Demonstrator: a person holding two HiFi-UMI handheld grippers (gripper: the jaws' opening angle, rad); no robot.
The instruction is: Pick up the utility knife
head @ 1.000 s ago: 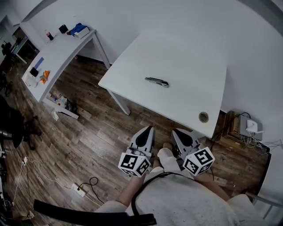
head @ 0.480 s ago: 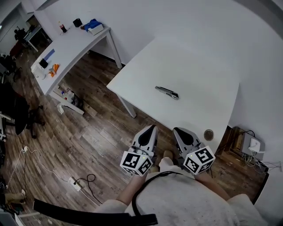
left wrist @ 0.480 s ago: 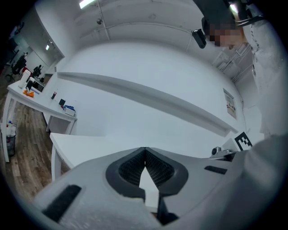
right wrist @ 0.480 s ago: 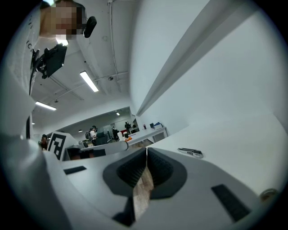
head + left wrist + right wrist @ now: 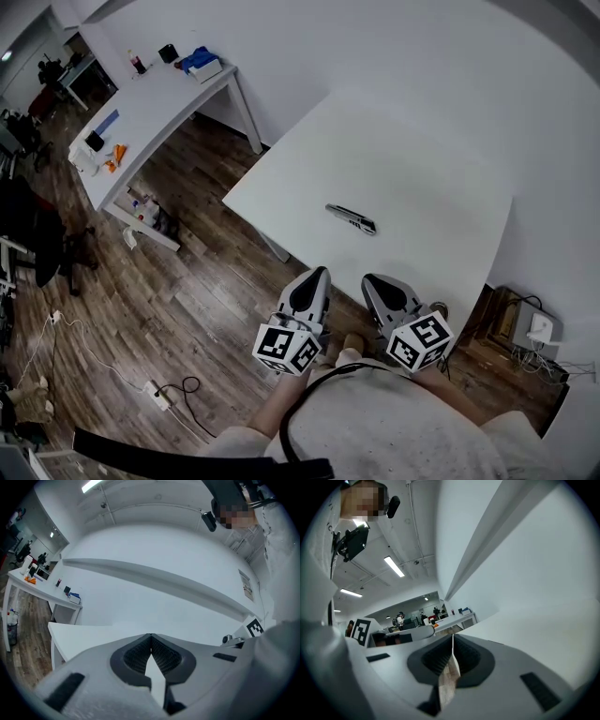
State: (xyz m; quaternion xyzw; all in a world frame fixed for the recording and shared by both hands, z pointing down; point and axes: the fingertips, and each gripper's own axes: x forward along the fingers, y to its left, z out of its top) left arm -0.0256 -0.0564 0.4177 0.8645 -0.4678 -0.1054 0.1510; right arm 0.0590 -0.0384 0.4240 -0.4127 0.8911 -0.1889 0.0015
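Observation:
A grey and black utility knife (image 5: 352,218) lies flat on the white table (image 5: 412,159), toward its near side. My left gripper (image 5: 317,273) is held over the wooden floor just short of the table's near edge, jaws shut and empty. Beside it my right gripper (image 5: 369,278) is also shut, holding nothing. Both point toward the table, with the knife ahead of them and apart. In the left gripper view (image 5: 150,635) and the right gripper view (image 5: 453,636) the jaw tips meet; the knife does not show there.
A second white table (image 5: 150,103) stands at the far left with a blue item, a bottle and small things on it. A power strip and cable (image 5: 164,394) lie on the floor. A white box with cables (image 5: 539,326) sits by the wall at right.
Both grippers have come forward toward the table with the person; the table's near edge and the knife now lie closer to the jaw tips. Both jaws stayed shut.

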